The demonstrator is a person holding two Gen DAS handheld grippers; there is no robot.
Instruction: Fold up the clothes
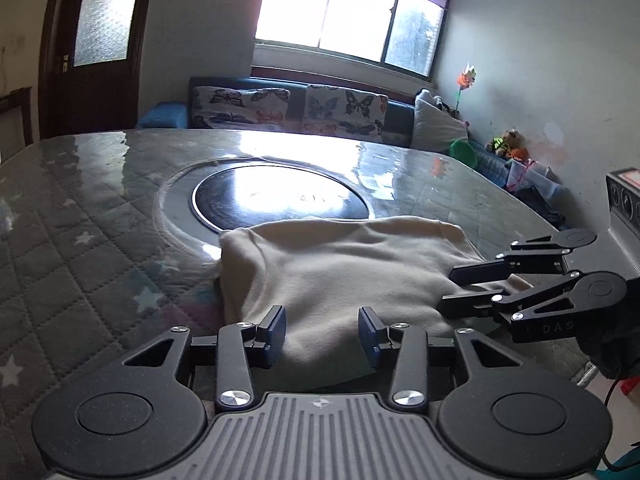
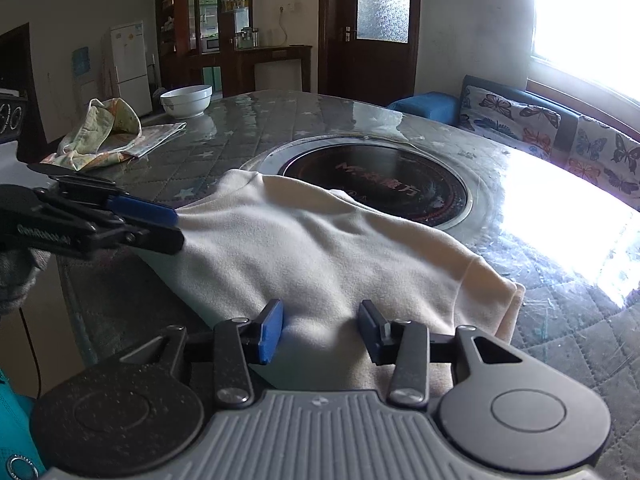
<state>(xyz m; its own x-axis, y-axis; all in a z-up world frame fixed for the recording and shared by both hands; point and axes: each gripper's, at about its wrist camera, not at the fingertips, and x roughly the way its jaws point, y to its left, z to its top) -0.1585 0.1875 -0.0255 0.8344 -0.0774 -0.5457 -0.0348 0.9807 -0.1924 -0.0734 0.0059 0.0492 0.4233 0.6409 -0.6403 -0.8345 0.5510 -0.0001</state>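
Bright daylight pours in through the window (image 1: 352,16) and washes it out to white. It makes a big shiny glare on the table (image 2: 568,216). The room's far corners look dim. Both pictures bend at the edges, with dark rounded corners.

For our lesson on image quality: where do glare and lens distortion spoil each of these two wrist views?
Left wrist view: the window is blown out white and its glare washes over the glossy table and dark round hob; straight edges bow outward. Right wrist view: a burnt-out patch on the table at right; dark rounded corners; the cream garment stays evenly lit.
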